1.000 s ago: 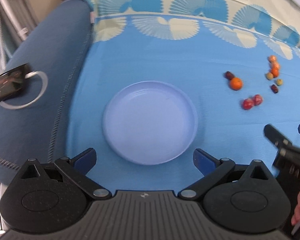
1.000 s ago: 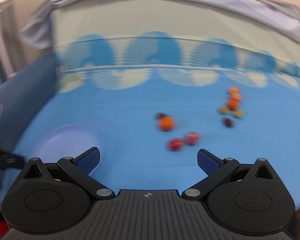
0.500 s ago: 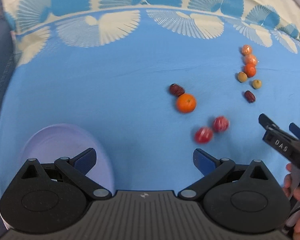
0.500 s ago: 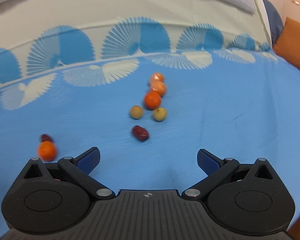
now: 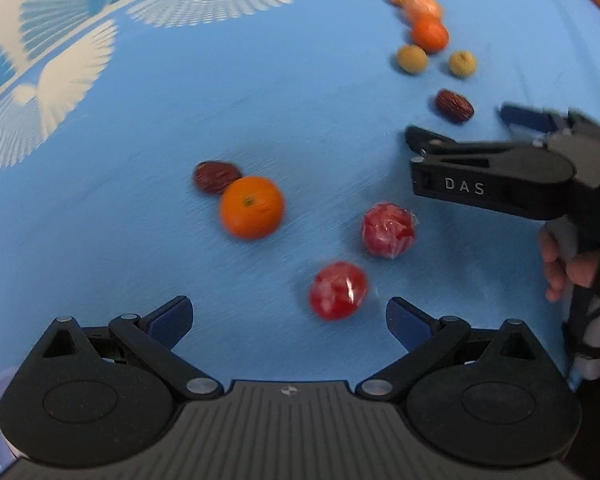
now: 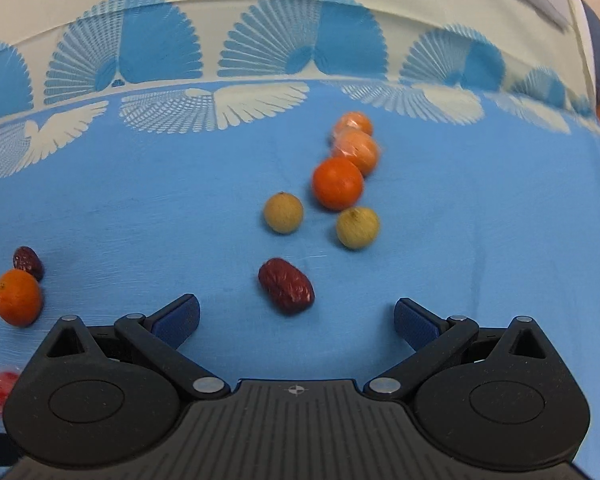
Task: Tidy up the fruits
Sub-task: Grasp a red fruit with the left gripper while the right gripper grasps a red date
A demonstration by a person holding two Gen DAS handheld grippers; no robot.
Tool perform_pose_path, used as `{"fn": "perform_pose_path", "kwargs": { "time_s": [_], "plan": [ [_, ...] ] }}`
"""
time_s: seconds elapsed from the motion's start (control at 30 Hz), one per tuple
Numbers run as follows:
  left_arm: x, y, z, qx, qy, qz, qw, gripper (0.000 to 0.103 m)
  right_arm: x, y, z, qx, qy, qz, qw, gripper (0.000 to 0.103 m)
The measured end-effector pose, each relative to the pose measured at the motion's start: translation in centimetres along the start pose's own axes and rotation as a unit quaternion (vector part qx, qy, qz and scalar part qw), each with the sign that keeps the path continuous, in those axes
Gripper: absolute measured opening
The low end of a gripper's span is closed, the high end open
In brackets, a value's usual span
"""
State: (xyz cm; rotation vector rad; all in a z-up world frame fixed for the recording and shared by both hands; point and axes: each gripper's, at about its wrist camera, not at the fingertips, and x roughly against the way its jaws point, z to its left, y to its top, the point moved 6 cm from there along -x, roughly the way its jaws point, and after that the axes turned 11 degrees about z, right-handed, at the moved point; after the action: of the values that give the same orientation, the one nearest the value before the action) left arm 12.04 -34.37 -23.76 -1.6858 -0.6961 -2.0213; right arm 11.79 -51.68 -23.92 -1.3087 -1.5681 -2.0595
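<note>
A wrinkly dark red date (image 6: 286, 286) lies on the blue cloth (image 6: 480, 240), just ahead of the right gripper (image 6: 296, 318), between its wide-apart fingers. The left gripper (image 5: 288, 316) is wide apart too, with a shiny red fruit (image 5: 338, 291) between its tips

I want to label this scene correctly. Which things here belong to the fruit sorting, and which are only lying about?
Job: oranges, red dates, tan round fruits, wrapped red fruits, left gripper, right gripper.

Lying about: blue patterned cloth.
</note>
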Motion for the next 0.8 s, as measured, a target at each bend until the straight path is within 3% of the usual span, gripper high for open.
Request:
{"fn": "perform_pose_path", "kwargs": {
  "time_s": [0.1,0.17,0.23,0.27,0.3,0.33,0.4,0.47,0.6,0.7,0.8],
  "plan": [
    [-1.0,0.6,-0.1,0.005,-0.001,0.007,1.0000,0.103,0.0,-0.1,-0.2,-0.004,0.004,-0.006,1.000,0.102],
    [-0.5,0.8,0.1,0.022,-0.018,-0.011,0.9995,0.091,0.0,0.0,-0.2,-0.004,0.004,-0.006,1.000,0.102],
    [-0.2,1.0,0.2,0.029,-0.042,-0.014,0.9986,0.053,0.1,0.0,-0.3,-0.001,0.006,-0.004,1.000,0.101],
    [0.0,0.9,0.0,0.030,-0.059,-0.013,0.9977,0.044,0.3,0.0,-0.4,-0.002,0.007,-0.004,1.000,0.098],
    [0.2,0.8,0.0,0.030,-0.065,-0.013,0.9974,0.033,0.5,-0.1,-0.4,-0.002,0.004,-0.008,1.000,0.083],
    [0.4,0.6,-0.1,0.028,-0.061,-0.015,0.9977,0.032,1.0,-0.1,-0.6,-0.003,0.007,-0.017,1.000,0.056],
    [1.0,0.4,-0.3,0.021,-0.050,-0.026,0.9982,0.032,1.5,0.0,-0.9,-0.005,0.009,-0.028,1.000,0.022],
    [1.7,-0.1,-0.4,0.024,-0.047,-0.025,0.9983,0.032,1.7,0.2,-1.3,-0.026,0.015,-0.032,0.999,0.022],
    [4.0,-2.1,1.3,0.061,-0.048,-0.020,0.9968,0.032,2.9,0.4,-2.3,-0.037,-0.017,-0.058,0.997,0.022],
    [6.1,-4.6,3.3,0.094,-0.018,-0.007,0.9954,0.032,5.7,0.5,-2.2,-0.034,-0.031,-0.084,0.995,0.022],
    [8.3,-7.6,5.8,0.130,0.000,-0.002,0.9915,0.032,9.7,-0.2,-0.6,-0.035,-0.005,-0.097,0.995,0.022]
  ]
}}
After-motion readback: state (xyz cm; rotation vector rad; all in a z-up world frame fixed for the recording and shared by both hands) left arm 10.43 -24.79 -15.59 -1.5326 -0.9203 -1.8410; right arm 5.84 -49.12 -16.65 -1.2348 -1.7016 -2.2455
